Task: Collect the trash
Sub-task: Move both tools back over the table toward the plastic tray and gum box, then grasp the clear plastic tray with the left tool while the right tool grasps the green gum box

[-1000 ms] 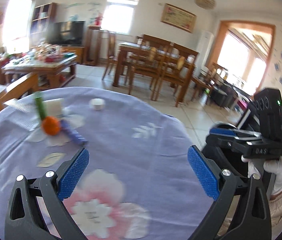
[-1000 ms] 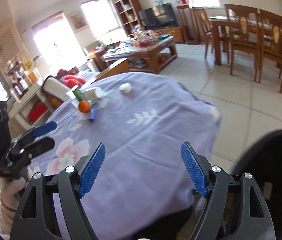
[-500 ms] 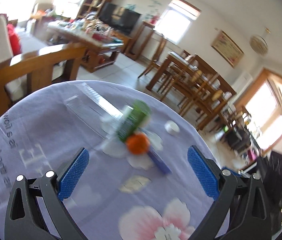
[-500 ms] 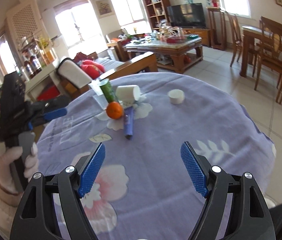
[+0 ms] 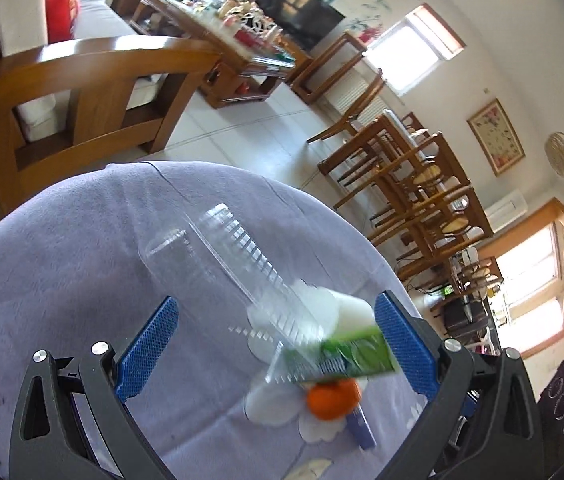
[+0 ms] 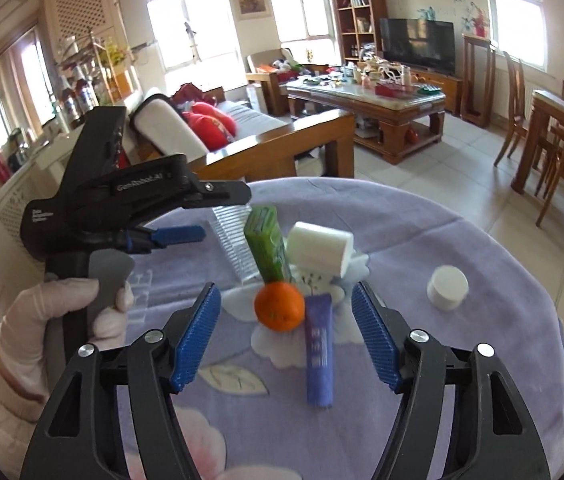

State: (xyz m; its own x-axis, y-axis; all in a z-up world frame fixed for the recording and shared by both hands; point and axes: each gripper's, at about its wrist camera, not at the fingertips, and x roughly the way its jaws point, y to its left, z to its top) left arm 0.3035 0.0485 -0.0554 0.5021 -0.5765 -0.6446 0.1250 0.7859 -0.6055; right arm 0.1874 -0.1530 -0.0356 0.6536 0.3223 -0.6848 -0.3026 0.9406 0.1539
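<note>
Gloved hand (image 6: 61, 304) tilts left gripper (image 6: 209, 212) toward green carton (image 6: 267, 248).

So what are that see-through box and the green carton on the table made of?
Box: looks like thin clear plastic, glossy, with moulded ribs along its side; the cloth shows through it.
Green carton: probably printed card with a slight sheen; its flat faces and sharp folded edges suggest that, though a plastic coating can't be ruled out.

You have a round table (image 6: 462, 240) under a lilac flowered cloth. On it lie an orange (image 6: 279, 306), a purple tube (image 6: 318, 360) touching it, a green box (image 6: 266, 242), a white roll (image 6: 319, 246), a clear tray (image 6: 230, 236) (ribbed) and, apart, a white cap (image 6: 447, 287).
</note>
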